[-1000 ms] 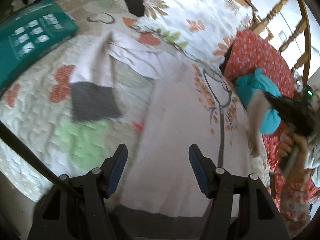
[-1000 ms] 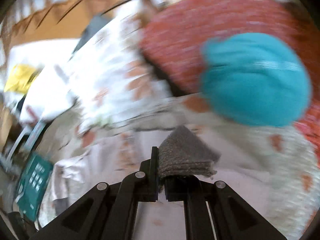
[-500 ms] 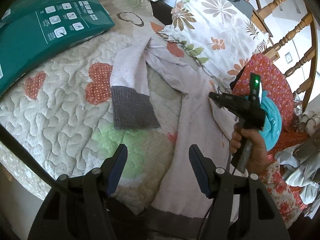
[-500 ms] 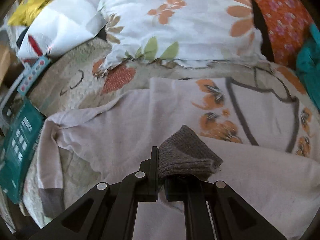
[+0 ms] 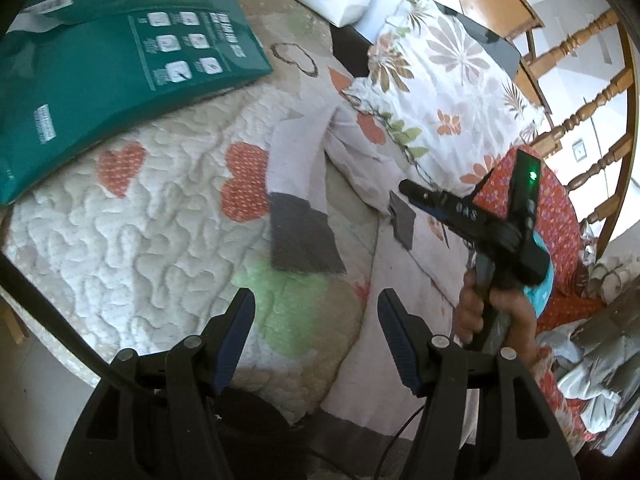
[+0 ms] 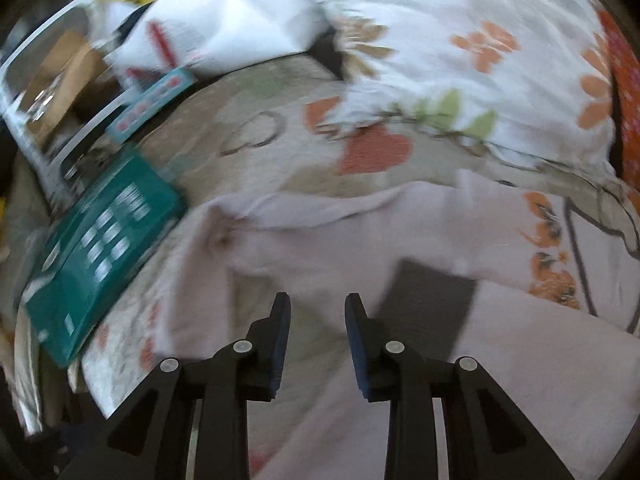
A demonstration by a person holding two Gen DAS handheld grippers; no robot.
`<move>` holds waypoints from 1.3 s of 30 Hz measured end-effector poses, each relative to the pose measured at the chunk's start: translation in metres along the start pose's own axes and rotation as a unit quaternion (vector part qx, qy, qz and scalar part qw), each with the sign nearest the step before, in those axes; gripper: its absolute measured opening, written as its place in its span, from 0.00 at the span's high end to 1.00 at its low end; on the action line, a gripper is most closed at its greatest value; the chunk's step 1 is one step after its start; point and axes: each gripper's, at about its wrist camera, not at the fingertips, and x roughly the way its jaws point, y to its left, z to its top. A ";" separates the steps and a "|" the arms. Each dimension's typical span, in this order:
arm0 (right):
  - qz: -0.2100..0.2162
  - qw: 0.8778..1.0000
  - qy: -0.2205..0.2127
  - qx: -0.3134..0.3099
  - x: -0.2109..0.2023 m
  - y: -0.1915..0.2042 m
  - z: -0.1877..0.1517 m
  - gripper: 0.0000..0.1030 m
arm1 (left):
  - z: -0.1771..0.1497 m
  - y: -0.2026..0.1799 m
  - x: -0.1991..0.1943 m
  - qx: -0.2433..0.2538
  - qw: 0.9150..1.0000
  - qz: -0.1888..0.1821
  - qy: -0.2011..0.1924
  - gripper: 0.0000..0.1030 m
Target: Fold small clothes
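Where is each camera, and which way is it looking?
Left wrist: sits on the left gripper, looking along its open fingers over the quilt at the shirt; the right gripper and the hand holding it show.
Right wrist: sits on the right gripper, looking along its open fingers at the shirt and its grey cuff; only its own fingers show.
Shared: shirt, green pack, flowered pillow.

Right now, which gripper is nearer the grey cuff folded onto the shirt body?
Right. The right gripper hangs open just beside the folded grey cuff. The left gripper is open too, back near the bed's edge, well short of that cuff.
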 end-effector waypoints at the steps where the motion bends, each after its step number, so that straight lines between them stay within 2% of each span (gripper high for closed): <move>1: 0.012 1.000 0.006 -0.017 0.001 0.014 -0.004 0.66 | 0.000 0.004 -0.003 -0.006 1.000 0.000 -0.003 0.39; 2: 0.024 0.999 0.012 -0.033 0.002 0.027 -0.008 0.63 | 0.001 0.007 -0.006 -0.010 1.000 0.000 -0.004 0.39; 4: 0.049 0.996 0.030 -0.067 0.008 0.054 -0.019 0.49 | 0.001 0.013 -0.012 -0.019 1.000 -0.004 -0.007 0.39; 7: 0.064 0.989 0.058 -0.117 0.020 0.089 -0.040 0.47 | 0.001 0.019 -0.020 -0.026 1.000 -0.008 -0.014 0.39; 8: 0.053 0.988 0.063 -0.132 0.025 0.096 -0.046 0.47 | 0.001 0.020 -0.024 -0.028 0.999 -0.008 -0.017 0.39; 10: 0.000 0.987 0.065 -0.145 0.035 0.102 -0.055 0.47 | 0.001 0.023 -0.029 -0.030 0.999 -0.008 -0.023 0.39; 12: -0.027 0.992 0.067 -0.107 0.046 0.091 -0.059 0.47 | 0.000 0.025 -0.032 -0.032 0.999 -0.007 -0.026 0.39; 14: -0.034 0.993 0.082 -0.073 0.057 0.081 -0.062 0.47 | 0.000 0.028 -0.034 -0.035 0.999 -0.007 -0.025 0.39; 15: -0.025 0.994 0.086 -0.065 0.061 0.079 -0.063 0.52 | -0.001 0.029 -0.034 -0.036 0.999 -0.006 -0.025 0.39; 16: -0.013 0.995 0.080 -0.066 0.060 0.081 -0.064 0.72 | -0.001 0.030 -0.034 -0.038 0.999 -0.007 -0.025 0.39; 17: -0.001 0.994 0.084 -0.066 0.059 0.084 -0.063 0.86 | -0.001 0.031 -0.035 -0.038 0.999 -0.007 -0.024 0.39; 18: 0.005 0.994 0.086 -0.064 0.057 0.087 -0.060 0.90 | -0.002 0.030 -0.035 -0.039 0.999 -0.007 -0.025 0.39; 21: 0.026 0.996 0.056 -0.064 0.029 0.097 -0.041 0.91 | -0.002 0.030 -0.040 -0.040 0.999 -0.007 -0.030 0.39; 25: 0.043 0.997 -0.010 -0.066 -0.048 0.096 -0.010 0.91 | 0.001 0.027 -0.045 -0.028 0.999 0.004 -0.035 0.38; 27: 0.035 0.997 -0.035 -0.066 -0.084 0.084 -0.001 0.91 | 0.003 0.022 -0.044 -0.017 0.999 0.012 -0.036 0.38; 29: 0.012 0.997 -0.051 -0.057 -0.120 0.057 0.003 0.91 | 0.004 0.016 -0.041 -0.006 0.999 0.016 -0.036 0.36; 31: -0.032 0.998 -0.047 -0.029 -0.145 0.013 -0.002 0.91 | 0.003 0.007 -0.037 0.006 0.999 0.018 -0.036 0.35; 34: -0.096 0.995 -0.025 0.028 -0.161 -0.057 -0.023 0.91 | 0.001 -0.009 -0.028 0.021 0.999 0.013 -0.024 0.34; 36: -0.134 0.988 -0.007 0.077 -0.168 -0.110 -0.042 0.91 | -0.001 -0.020 -0.021 0.036 0.999 0.015 -0.015 0.34; 39: -0.200 0.969 0.018 0.142 -0.168 -0.186 -0.075 0.91 | -0.007 -0.040 -0.008 0.058 0.998 0.020 0.000 0.34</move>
